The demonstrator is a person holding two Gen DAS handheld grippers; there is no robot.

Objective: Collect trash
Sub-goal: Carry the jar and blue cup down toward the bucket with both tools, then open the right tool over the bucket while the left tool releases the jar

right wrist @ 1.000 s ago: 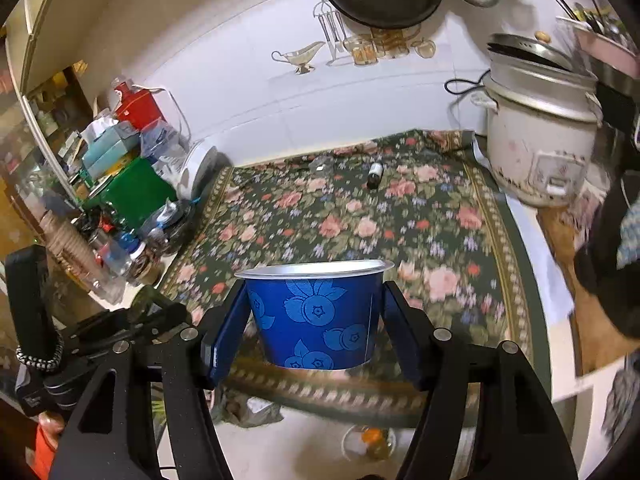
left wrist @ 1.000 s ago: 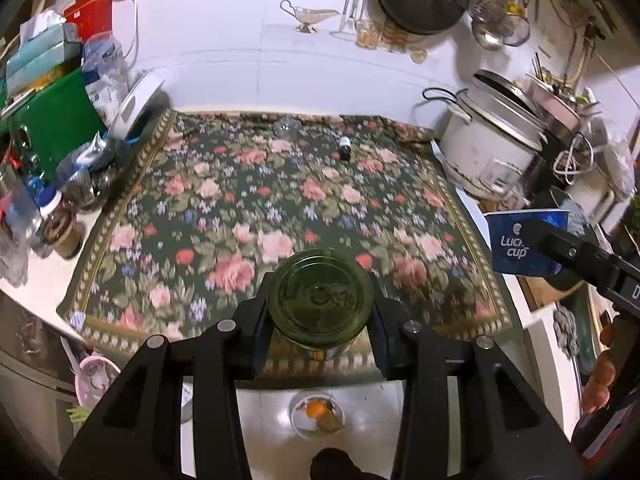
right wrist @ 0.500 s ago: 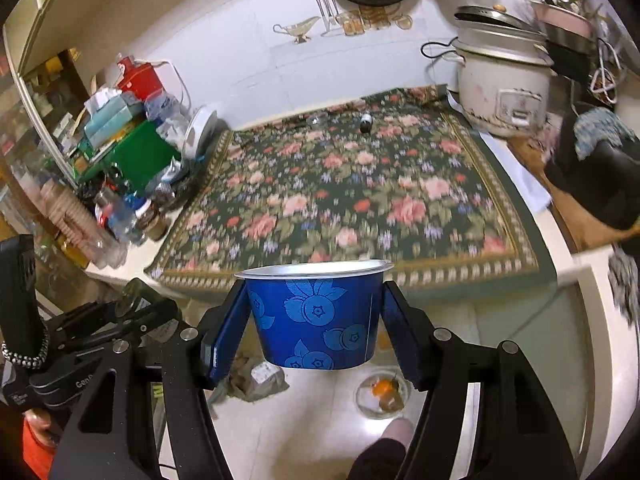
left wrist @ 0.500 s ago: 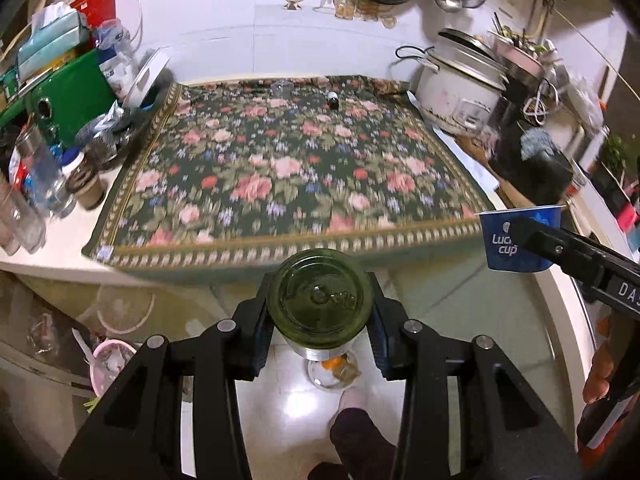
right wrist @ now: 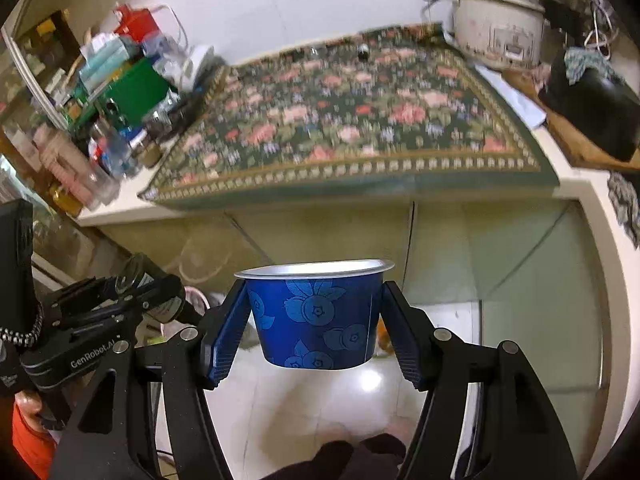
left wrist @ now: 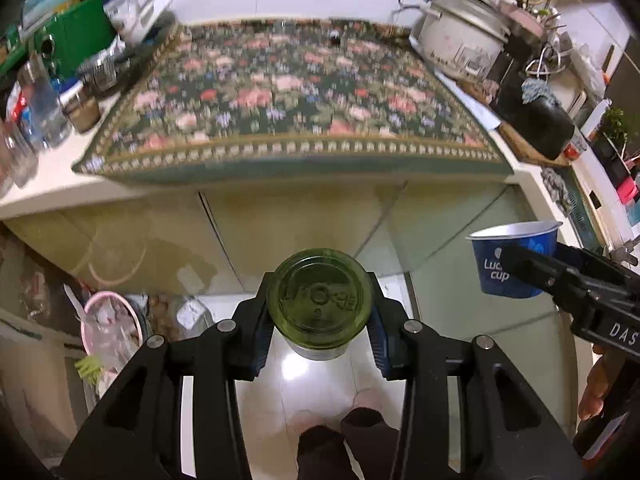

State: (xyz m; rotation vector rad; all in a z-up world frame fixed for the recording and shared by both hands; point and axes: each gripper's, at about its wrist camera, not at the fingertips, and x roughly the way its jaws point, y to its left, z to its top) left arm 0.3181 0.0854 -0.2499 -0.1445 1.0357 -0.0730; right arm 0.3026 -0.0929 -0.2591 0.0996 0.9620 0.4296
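The left gripper (left wrist: pixel 320 320) is closed on a green glass bottle (left wrist: pixel 320 302), which points forward so its round base faces the camera, 1 pad pressed to each side. The right gripper (right wrist: pixel 316 320) is clamped on a blue paper cup (right wrist: pixel 316 320), upright with its pale rim on top, the pads touching its tapered wall on both sides. Both pieces of trash hang in the air in front of the counter (left wrist: pixel 60 196), beyond the near edge of the floral cloth (left wrist: pixel 288 100), above the tiled floor (left wrist: pixel 312 392).

The step in hand looks like carrying these 2 items to a bin. A pink basket (left wrist: pixel 110 328) stands low on the floor to the left, below the counter's left corner; whether it is the bin cannot be told.

To do this well, each grip should stay firm until the item is directly over the opening. The cup's wall is thin and tapered, so squeezing harder risks crushing it. The bottle is smooth and heavy, so it should be lowered close before the jaws part.

A small dark bottle (left wrist: pixel 335 41) stands near the cloth's far edge.
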